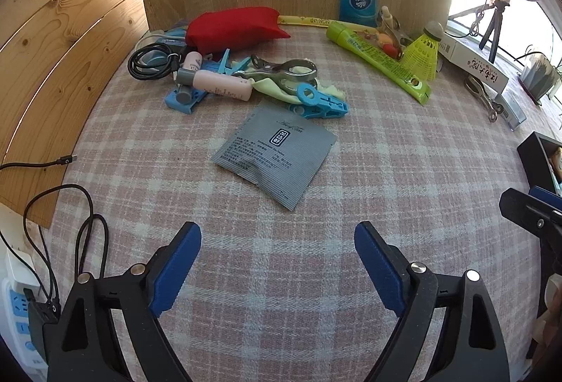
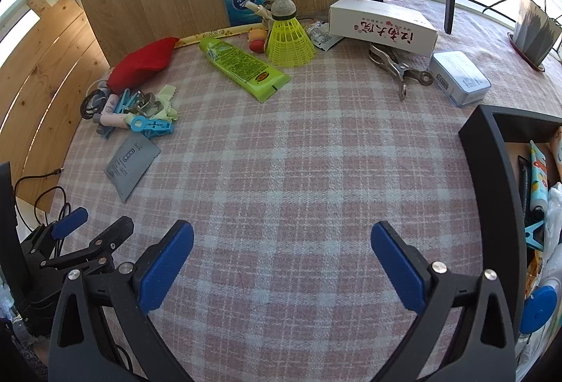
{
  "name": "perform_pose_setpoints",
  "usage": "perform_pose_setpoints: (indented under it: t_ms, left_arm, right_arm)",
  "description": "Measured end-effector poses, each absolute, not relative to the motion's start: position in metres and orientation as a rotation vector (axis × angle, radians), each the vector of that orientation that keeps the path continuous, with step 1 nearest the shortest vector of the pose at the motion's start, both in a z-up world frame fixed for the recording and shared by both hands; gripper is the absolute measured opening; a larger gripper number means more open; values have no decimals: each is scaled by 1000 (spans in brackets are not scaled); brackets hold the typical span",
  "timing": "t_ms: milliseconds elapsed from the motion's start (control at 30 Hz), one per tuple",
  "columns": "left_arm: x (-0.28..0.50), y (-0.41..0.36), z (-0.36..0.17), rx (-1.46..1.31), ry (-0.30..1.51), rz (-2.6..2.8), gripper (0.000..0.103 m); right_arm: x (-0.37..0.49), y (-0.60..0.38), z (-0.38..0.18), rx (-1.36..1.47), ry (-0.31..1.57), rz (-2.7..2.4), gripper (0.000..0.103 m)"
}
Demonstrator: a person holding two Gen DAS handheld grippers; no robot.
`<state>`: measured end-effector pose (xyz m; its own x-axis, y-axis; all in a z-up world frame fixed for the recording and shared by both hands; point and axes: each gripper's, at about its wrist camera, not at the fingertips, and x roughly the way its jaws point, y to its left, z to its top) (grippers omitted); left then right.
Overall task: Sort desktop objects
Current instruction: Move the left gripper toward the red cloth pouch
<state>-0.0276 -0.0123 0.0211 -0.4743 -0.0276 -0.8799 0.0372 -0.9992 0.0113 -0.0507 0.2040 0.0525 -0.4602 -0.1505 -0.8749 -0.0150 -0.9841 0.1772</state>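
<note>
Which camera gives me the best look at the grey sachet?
The left wrist view: the grey sachet lies flat near the middle of the frame, large, with its label visible. In the right wrist view the sachet sits small and distorted at the left.

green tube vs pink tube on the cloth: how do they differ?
The green tube is flat, with printed text, and lies alone toward the back; the pink tube is round, paler, with a grey cap, and sits in the clutter of blue clips. The green tube looks longer. Both lie flat on the checked cloth.
</note>
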Motion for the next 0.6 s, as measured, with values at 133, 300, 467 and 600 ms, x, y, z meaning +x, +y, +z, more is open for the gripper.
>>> perform_pose_setpoints:
  t_ms: [133,300,467,600]
  left_arm:
    - [-38,-27,50,1534,10,-2685,86]
    - [-62,-53,89,1452,8,-2706,84]
    - [-83,-67,108,1446,55,-2708,84]
    - [-112,-82,114,1491,122,-2695,79]
  right_arm:
    - [-65,194,83,1517,-171,-2643,84]
    - [-83,185,110,1472,-127,-2641,67]
    - [-104,174,133,1433,-150,-2613,67]
    - [-131,160,145,1440,-168,-2569,67]
